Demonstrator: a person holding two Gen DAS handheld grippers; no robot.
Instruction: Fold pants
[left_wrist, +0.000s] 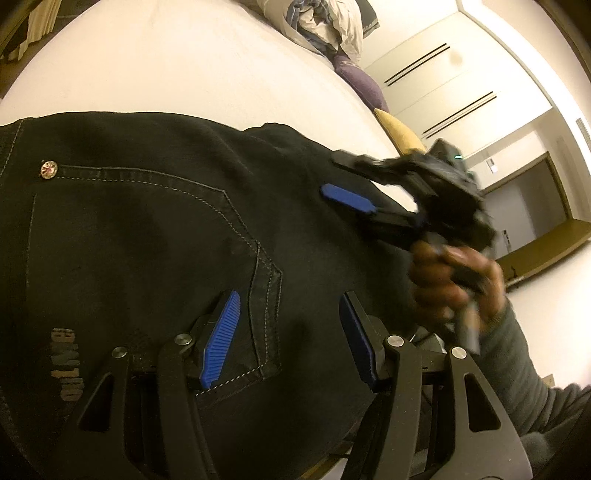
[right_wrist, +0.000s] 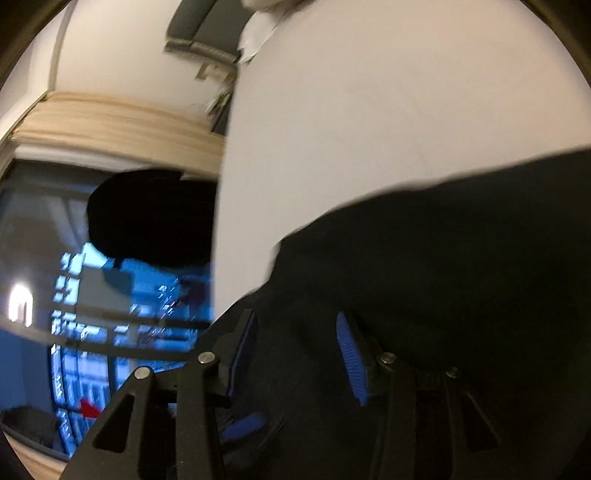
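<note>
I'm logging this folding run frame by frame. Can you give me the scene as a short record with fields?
surface: white bed
garment: black pants, back pocket up, lying on the bed
left gripper: jaws open, over the pocket seam
right gripper: jaws open, over the pants' edge; blurred in the left wrist view
right hand: gripping the right gripper's handle
background: pillows and bunched bedding at the far end of the bed
</note>
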